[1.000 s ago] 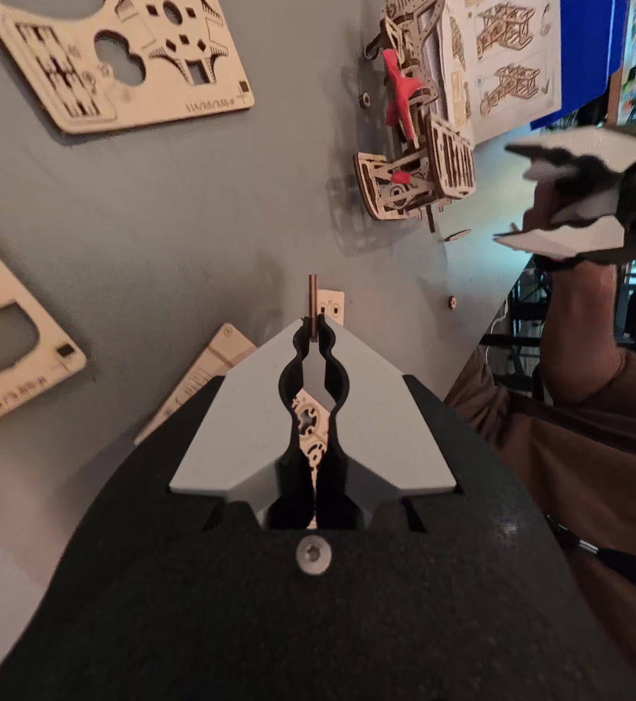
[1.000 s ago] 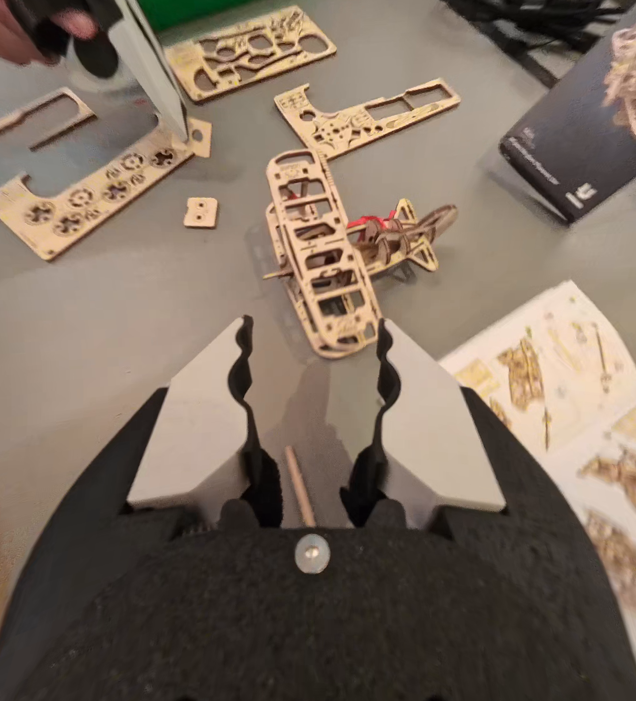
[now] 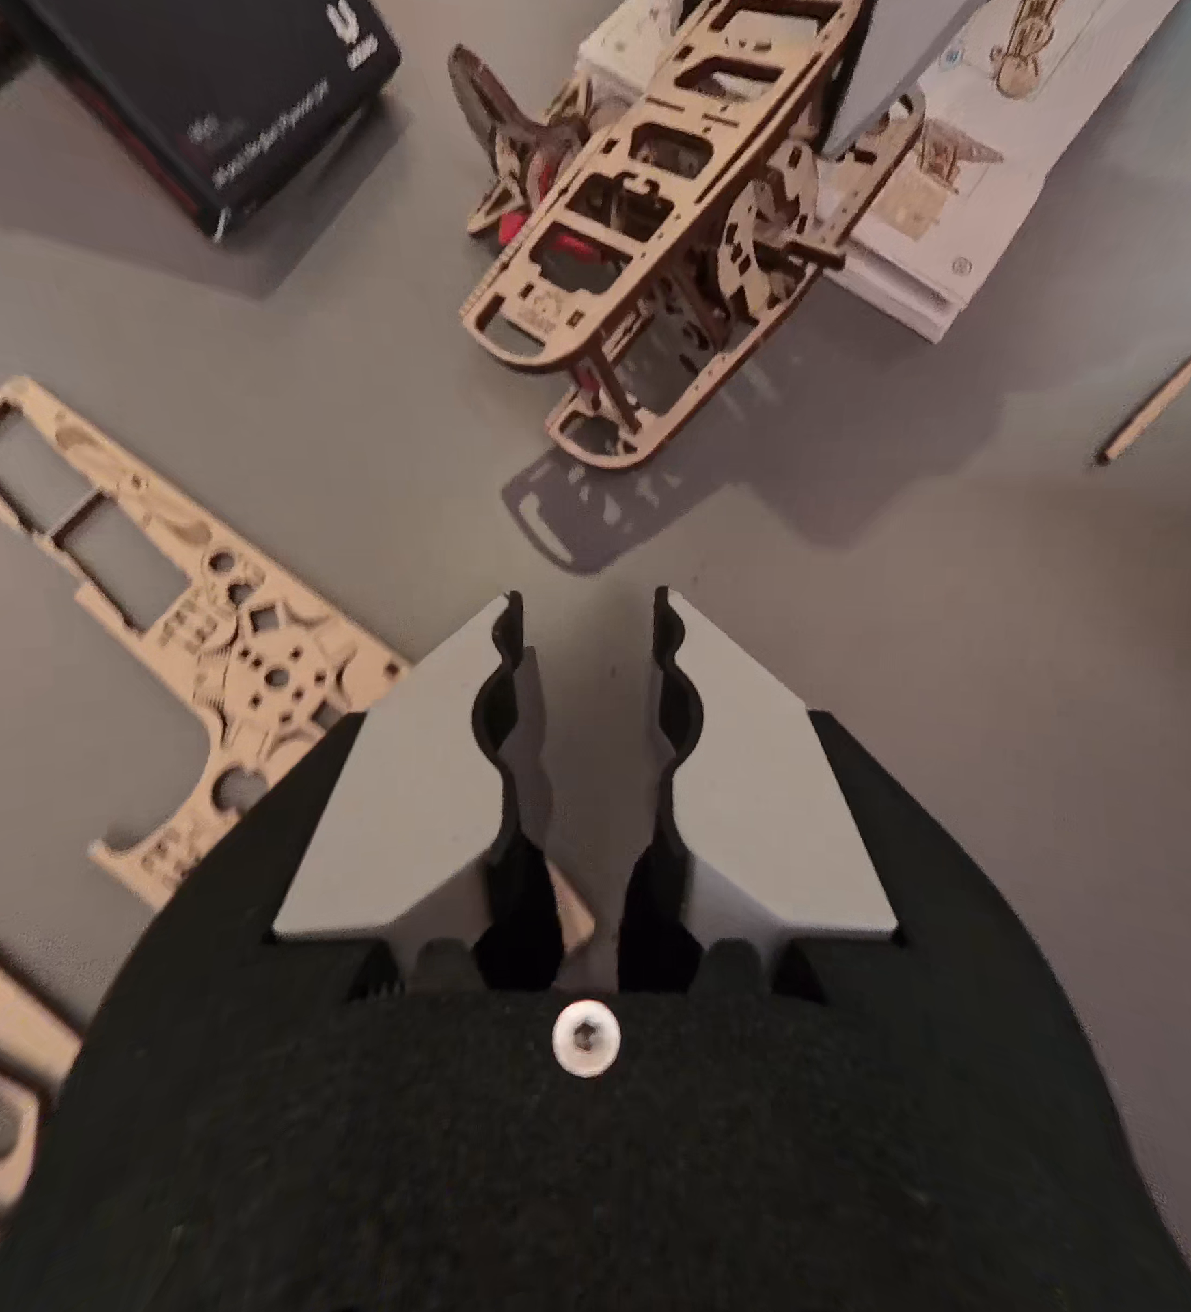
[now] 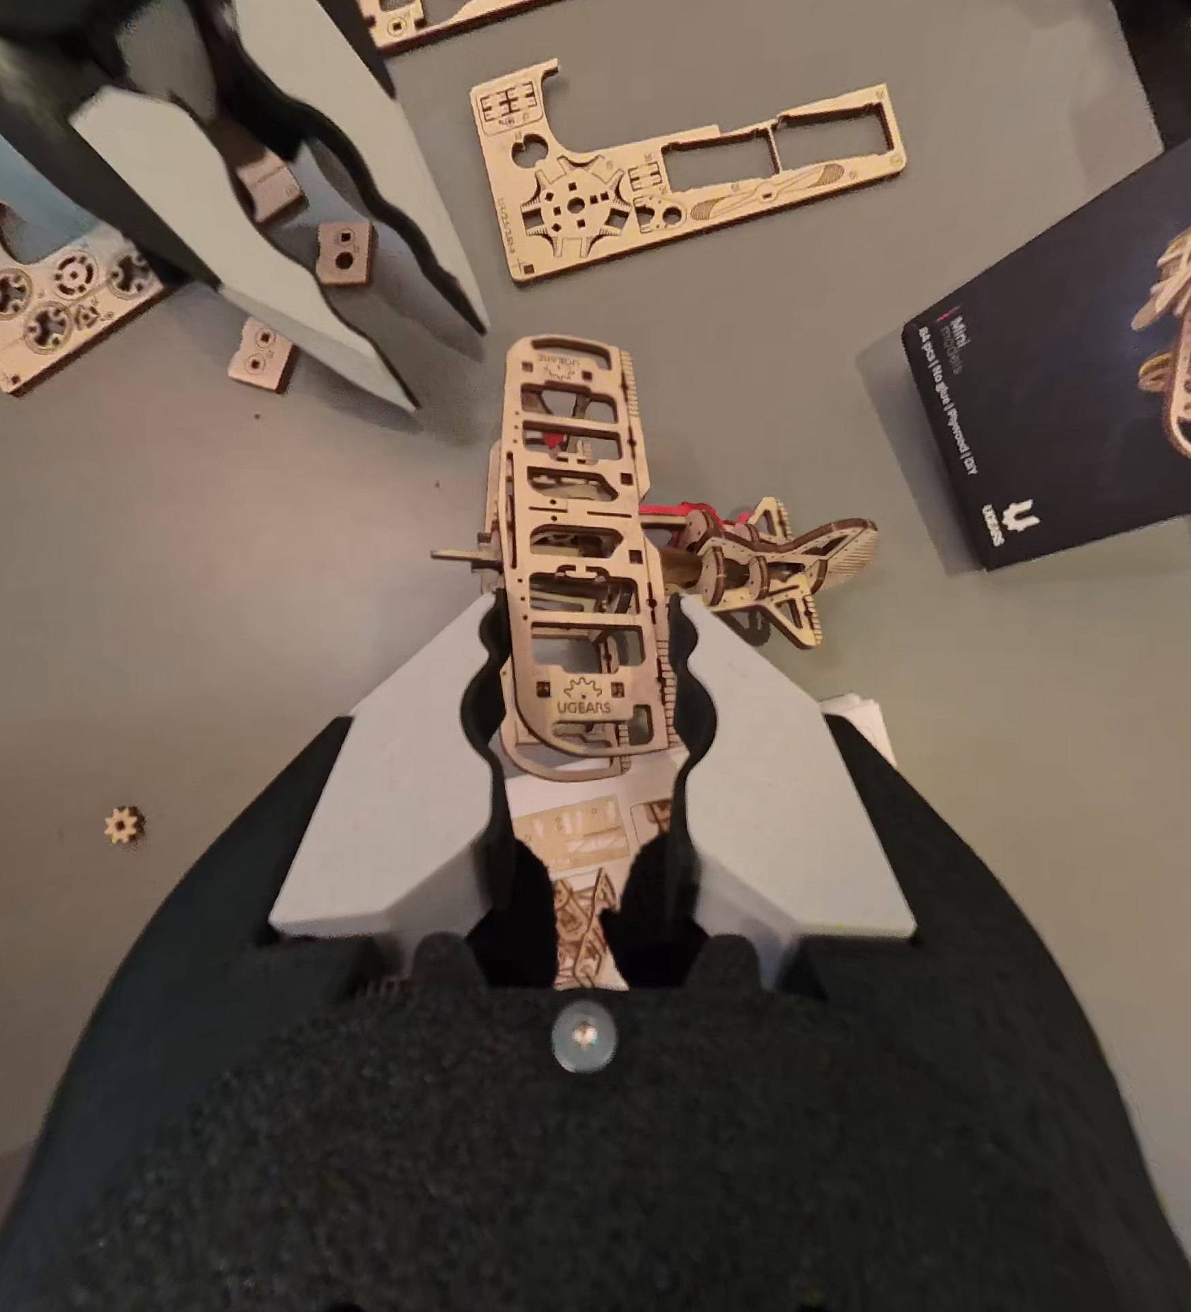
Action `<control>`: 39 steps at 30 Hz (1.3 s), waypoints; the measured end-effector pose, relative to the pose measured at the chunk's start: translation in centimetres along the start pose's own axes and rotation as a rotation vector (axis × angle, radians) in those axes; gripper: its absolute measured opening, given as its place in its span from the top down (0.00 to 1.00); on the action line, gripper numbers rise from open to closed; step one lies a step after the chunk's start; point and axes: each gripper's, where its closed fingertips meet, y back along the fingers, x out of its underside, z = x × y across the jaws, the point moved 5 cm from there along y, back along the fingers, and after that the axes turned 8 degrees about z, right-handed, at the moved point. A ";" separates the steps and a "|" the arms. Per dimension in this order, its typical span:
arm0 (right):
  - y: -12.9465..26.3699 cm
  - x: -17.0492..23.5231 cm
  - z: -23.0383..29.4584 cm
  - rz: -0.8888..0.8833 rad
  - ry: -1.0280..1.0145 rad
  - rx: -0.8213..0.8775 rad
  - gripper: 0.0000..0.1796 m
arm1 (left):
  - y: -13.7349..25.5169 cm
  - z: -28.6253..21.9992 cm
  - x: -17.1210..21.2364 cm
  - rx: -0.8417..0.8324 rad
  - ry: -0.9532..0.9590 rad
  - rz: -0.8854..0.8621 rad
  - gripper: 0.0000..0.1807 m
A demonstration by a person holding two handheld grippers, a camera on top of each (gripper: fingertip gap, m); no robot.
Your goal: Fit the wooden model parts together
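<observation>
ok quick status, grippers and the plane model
Left gripper open, empty, above bare table. Right gripper closed around the wing end of the wooden biplane, jaws at its edges. Loose square parts lie off to the side; nothing blocking.

Left wrist view looks steeply down along the left tool (image 3: 586, 603) at the grey counter (image 3: 862, 639), from close above. Right wrist view looks down along the right tool (image 4: 586, 603) from the opposite side, very near the wooden biplane (image 4: 578, 568). Both views share the biplane (image 3: 649, 234), the dark box (image 3: 209, 92) (image 4: 1075, 397) and the cut-out wooden sheet (image 3: 173, 603) (image 4: 684, 163); each shows the other tool.
</observation>
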 end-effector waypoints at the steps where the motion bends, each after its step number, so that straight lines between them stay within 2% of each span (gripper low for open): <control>1: 0.2 0.4 -0.2 -0.015 -0.015 -0.004 0.76 | -0.7 -0.2 -0.5 -0.008 -0.020 -0.013 0.81; 5: 0.7 1.5 -0.7 -0.113 -0.101 -0.039 0.76 | -3.1 -0.7 -2.2 -0.052 -0.078 -0.005 0.82; 11: 0.7 1.9 -0.8 -0.169 -0.127 -0.026 0.76 | -5.0 -1.6 -3.1 -0.098 -0.044 -0.008 0.85; 14: 0.4 2.0 -0.8 -0.173 -0.126 -0.016 0.76 | -5.5 -1.9 -3.3 -0.118 -0.036 -0.032 0.89; 16: 0.3 1.9 -0.6 -0.178 -0.118 -0.003 0.76 | -5.6 -2.1 -3.4 -0.111 -0.030 -0.033 0.97; 19: 0.0 1.9 -0.5 -0.170 -0.096 0.026 0.76 | -5.6 -2.4 -3.4 -0.148 -0.048 -0.023 0.97; 23: -0.8 1.7 0.7 -0.184 -0.067 0.029 0.76 | -3.1 -4.4 -1.6 -0.147 -0.043 0.002 0.97; 29: -3.0 0.8 4.2 -0.157 0.045 0.056 0.76 | 3.8 -9.8 0.4 -0.045 0.078 -0.165 0.97; 33: -4.1 1.3 6.1 -0.126 0.070 0.045 0.76 | 3.9 -13.3 2.5 -0.048 0.067 -0.157 0.97; 37: -1.4 2.0 7.6 -0.196 -0.006 0.000 0.68 | 2.8 -15.3 3.2 0.039 0.133 -0.131 0.97; 39: 1.4 3.8 8.9 -0.266 -0.073 0.009 0.71 | 3.5 -16.1 2.7 0.087 0.206 -0.173 0.97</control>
